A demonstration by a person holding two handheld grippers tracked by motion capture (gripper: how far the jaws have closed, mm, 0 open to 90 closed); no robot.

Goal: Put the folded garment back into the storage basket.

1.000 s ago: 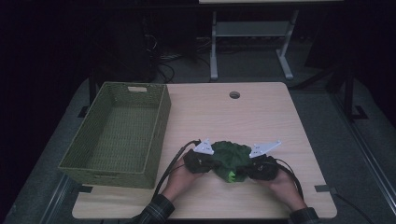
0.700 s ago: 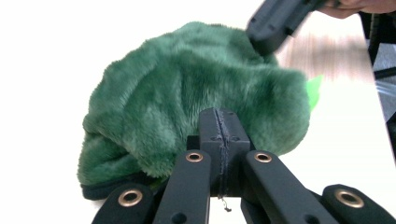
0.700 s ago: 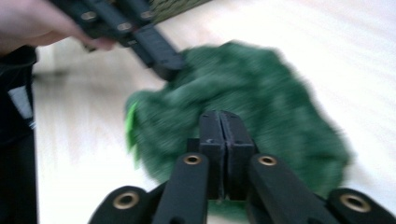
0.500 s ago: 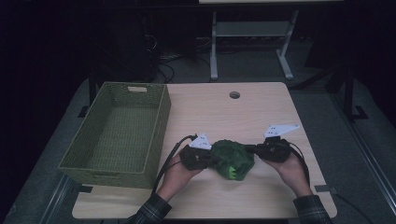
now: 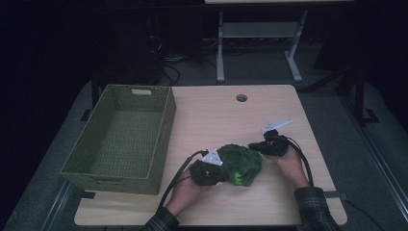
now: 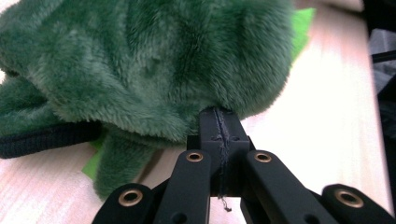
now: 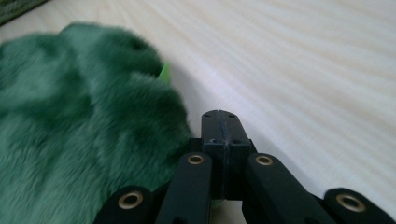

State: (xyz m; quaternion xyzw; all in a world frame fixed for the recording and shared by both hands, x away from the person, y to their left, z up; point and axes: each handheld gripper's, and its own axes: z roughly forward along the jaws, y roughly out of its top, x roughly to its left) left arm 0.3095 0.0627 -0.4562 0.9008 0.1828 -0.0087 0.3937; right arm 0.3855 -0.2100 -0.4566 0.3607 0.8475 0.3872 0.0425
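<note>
A green plush toy [image 5: 240, 163] lies on the wooden table [image 5: 216, 115] near the front edge. My left gripper [image 5: 222, 169] is at its left side; in the left gripper view the jaws [image 6: 219, 114] are pressed flat together, tips touching the underside of the fur [image 6: 154, 60], and no fur shows between them. My right gripper [image 5: 252, 145] sits at the toy's upper right, held by a hand. In the right gripper view its jaws [image 7: 221, 116] are shut with nothing in them, just beside the plush [image 7: 70, 116] and over bare wood.
An olive woven basket [image 5: 166, 130] stands on the table's left side with nothing visible inside. A cable hole [image 5: 241, 97] is near the far edge. Black cables trail from both grippers toward the front. Desk legs and wires stand behind the table.
The right gripper has pulled off the plush, moving right and slightly away from me. The left gripper stays at the toy's left side. The toy has bunched up a little.
</note>
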